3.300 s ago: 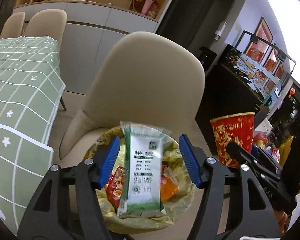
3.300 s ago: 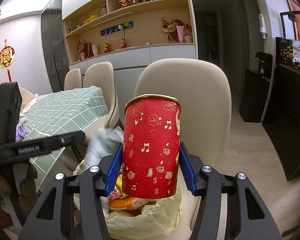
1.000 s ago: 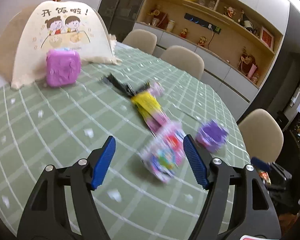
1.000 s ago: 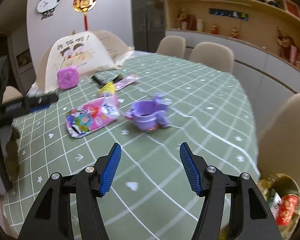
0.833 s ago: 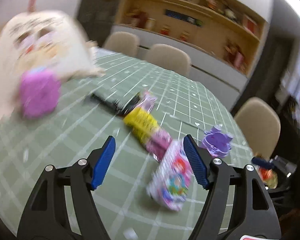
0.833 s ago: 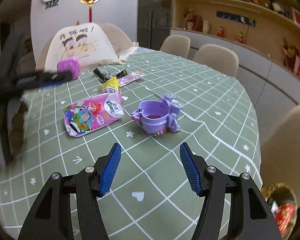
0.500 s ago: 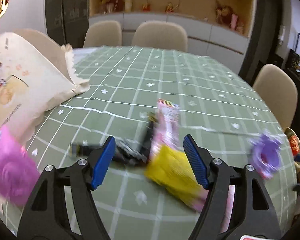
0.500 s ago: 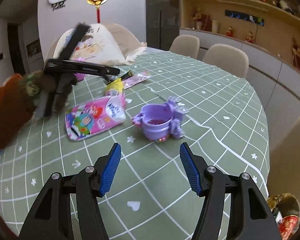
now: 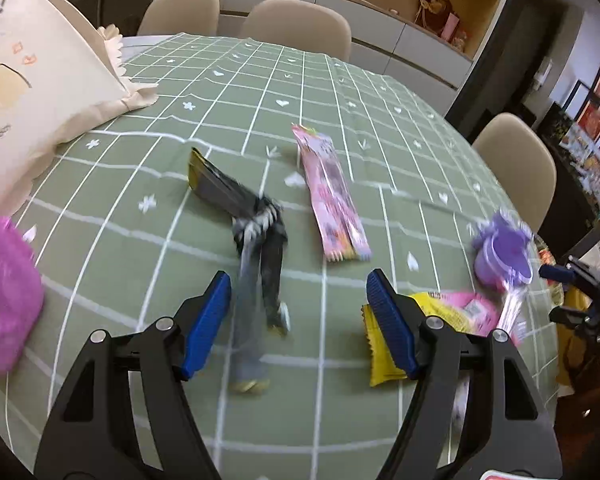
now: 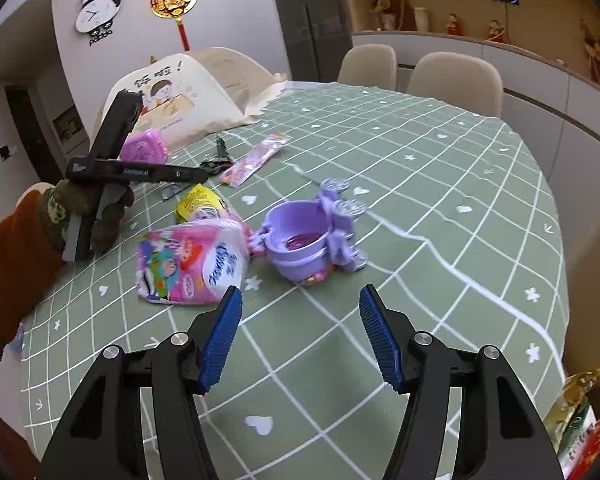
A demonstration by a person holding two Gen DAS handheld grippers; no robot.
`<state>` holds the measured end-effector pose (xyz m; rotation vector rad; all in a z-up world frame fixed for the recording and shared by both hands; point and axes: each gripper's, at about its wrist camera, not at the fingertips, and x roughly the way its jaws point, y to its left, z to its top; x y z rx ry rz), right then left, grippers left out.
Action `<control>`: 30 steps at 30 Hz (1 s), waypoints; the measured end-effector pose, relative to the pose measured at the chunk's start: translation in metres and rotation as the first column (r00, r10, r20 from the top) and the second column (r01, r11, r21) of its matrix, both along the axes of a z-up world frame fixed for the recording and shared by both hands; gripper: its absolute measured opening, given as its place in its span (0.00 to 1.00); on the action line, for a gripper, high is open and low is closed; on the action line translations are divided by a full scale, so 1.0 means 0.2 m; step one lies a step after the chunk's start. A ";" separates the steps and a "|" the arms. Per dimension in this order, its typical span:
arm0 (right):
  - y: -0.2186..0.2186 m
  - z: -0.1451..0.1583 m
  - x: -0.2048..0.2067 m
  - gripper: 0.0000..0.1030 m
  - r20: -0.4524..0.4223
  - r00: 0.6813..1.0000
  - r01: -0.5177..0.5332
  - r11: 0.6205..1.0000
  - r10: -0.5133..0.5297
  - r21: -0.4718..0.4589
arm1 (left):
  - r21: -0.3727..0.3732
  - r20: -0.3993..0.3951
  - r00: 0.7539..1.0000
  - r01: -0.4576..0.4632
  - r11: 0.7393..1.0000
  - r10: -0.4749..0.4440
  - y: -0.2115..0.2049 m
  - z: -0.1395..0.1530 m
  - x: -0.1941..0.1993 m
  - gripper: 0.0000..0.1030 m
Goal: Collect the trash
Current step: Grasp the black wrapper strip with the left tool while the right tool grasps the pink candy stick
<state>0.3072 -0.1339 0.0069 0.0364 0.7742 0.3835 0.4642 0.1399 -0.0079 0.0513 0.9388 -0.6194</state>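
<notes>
My left gripper (image 9: 298, 320) is open and empty above the green checked table (image 9: 240, 92), just short of a crumpled black wrapper (image 9: 252, 224). A long pink wrapper (image 9: 330, 196) lies beyond it, and a yellow wrapper (image 9: 380, 356) sits behind my right finger. My right gripper (image 10: 300, 332) is open and empty, a little short of a purple toy cup (image 10: 308, 240) and a pink tissue pack (image 10: 192, 264). The left gripper also shows in the right wrist view (image 10: 140, 172). The trash bag (image 10: 580, 420) with a red cup sits at the lower right.
A cream food cover (image 10: 180, 96) and a pink box (image 10: 144, 148) stand at the table's far left. Beige chairs (image 10: 452, 80) ring the far side. Cabinets and shelves line the back wall. The table edge curves away on the right.
Both grippers let their trash go into the bag and swung back over the table. The left one has since turned and closed in on the black wrapper; the right one has neared the purple cup.
</notes>
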 end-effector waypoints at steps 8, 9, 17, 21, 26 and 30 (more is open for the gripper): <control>0.15 0.02 -0.09 0.56 0.043 0.998 -0.036 0.993 0.041 -0.115 | 0.027 0.021 0.982 -0.189 0.982 0.188 -0.08 0.00 0.12 0.64; 0.17 0.03 -0.10 0.56 0.047 0.998 -0.039 0.991 0.045 -0.130 | 0.044 0.031 0.978 -0.207 0.977 0.206 -0.11 0.00 0.14 0.64; 0.26 0.18 0.08 0.56 0.128 0.991 0.055 0.996 -0.045 -0.075 | 0.110 0.047 0.952 -0.307 0.945 0.303 -0.06 0.01 0.06 0.23; 0.32 0.19 0.30 0.56 0.079 0.990 0.115 0.993 -0.117 0.033 | 0.061 0.036 0.925 -0.379 0.923 0.378 0.09 0.02 -0.16 0.23; 0.50 0.10 0.66 0.56 -0.066 0.982 0.180 0.981 -0.176 0.071 | -0.043 0.046 0.887 -0.458 0.888 0.460 0.24 0.02 -0.34 0.23; 0.61 0.01 0.86 0.56 -0.129 0.966 0.226 0.974 -0.222 0.015 | -0.114 0.029 0.870 -0.487 0.866 0.493 0.32 0.03 -0.35 0.23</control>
